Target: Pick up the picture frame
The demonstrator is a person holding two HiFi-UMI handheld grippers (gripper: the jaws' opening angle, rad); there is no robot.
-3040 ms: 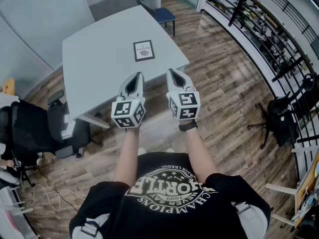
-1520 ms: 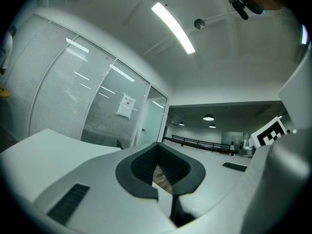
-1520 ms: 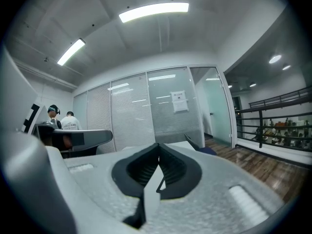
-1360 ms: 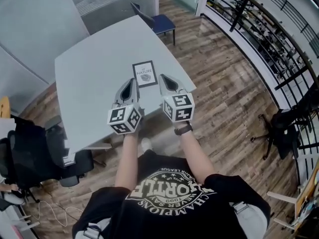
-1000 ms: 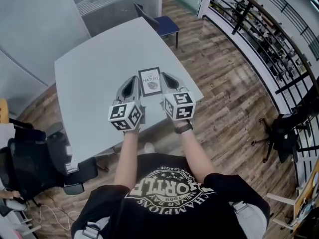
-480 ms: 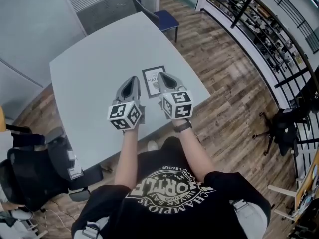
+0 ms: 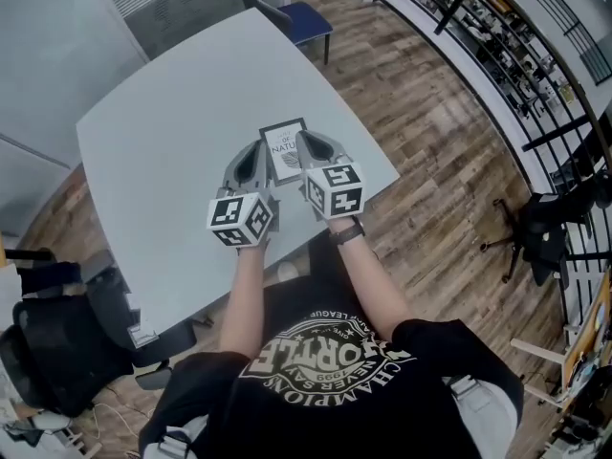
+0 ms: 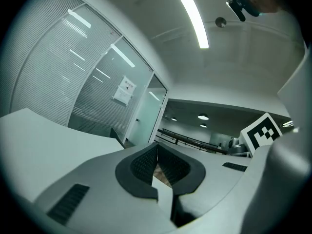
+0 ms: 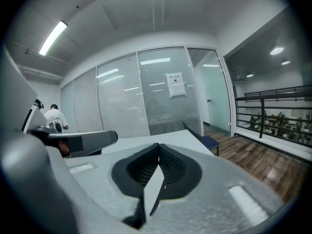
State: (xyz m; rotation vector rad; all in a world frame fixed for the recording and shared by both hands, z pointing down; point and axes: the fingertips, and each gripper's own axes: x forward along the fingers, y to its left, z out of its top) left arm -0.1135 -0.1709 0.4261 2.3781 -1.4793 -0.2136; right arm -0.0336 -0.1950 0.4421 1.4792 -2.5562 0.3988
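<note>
The picture frame (image 7: 285, 147) has a black border and a white print, and it lies flat on the grey table (image 7: 163, 122) near the near right edge. My left gripper (image 7: 260, 145) is just left of the frame and my right gripper (image 7: 305, 142) just right of it, so the frame sits between their tips. Whether either touches it I cannot tell. Both grippers are shut with nothing in them, as the left gripper view (image 8: 157, 146) and the right gripper view (image 9: 158, 147) show. Neither gripper view shows the frame.
A blue chair (image 7: 304, 17) stands at the table's far corner. A black office chair (image 7: 53, 357) is at the lower left. A dark railing (image 7: 535, 55) and another black chair (image 7: 547, 229) are at the right on the wood floor. Glass walls close the far side.
Both grippers have come forward and down over the table, from short of the frame to either side of it. Their jaws have stayed shut.
</note>
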